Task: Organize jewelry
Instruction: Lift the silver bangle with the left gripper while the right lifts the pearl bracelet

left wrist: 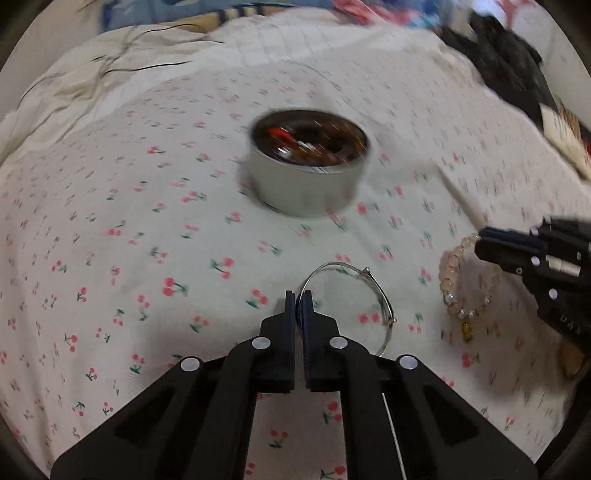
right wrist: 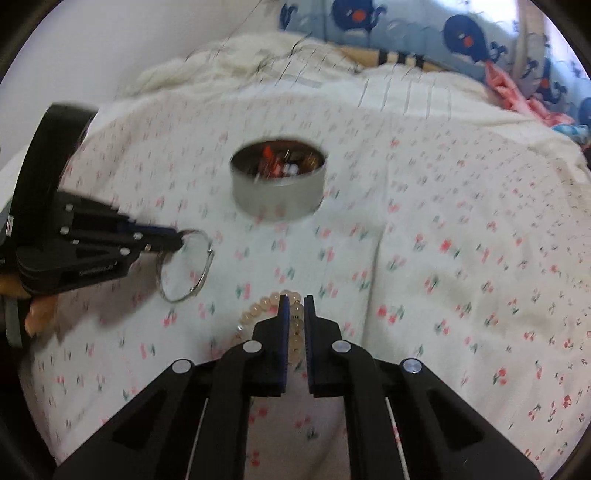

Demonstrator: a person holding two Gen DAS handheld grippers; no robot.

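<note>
A round silver tin point(left wrist: 308, 162) holding jewelry sits on the cherry-print bedsheet; it also shows in the right wrist view point(right wrist: 279, 181). My left gripper point(left wrist: 299, 295) is shut on a thin silver bangle point(left wrist: 354, 291), held above the sheet; the bangle also shows in the right wrist view point(right wrist: 184, 266) with the left gripper point(right wrist: 181, 238). My right gripper point(right wrist: 295, 299) is shut on a peach bead bracelet point(right wrist: 258, 306). In the left wrist view the bead bracelet point(left wrist: 454, 291) hangs from the right gripper point(left wrist: 480, 240) with a small amber charm below.
Crumpled cream bedding point(left wrist: 92, 77) lies beyond the tin. A blue patterned pillow point(right wrist: 424, 29) and pink cloth point(right wrist: 517, 92) are at the back. Dark clothing point(left wrist: 509, 62) lies at the far right.
</note>
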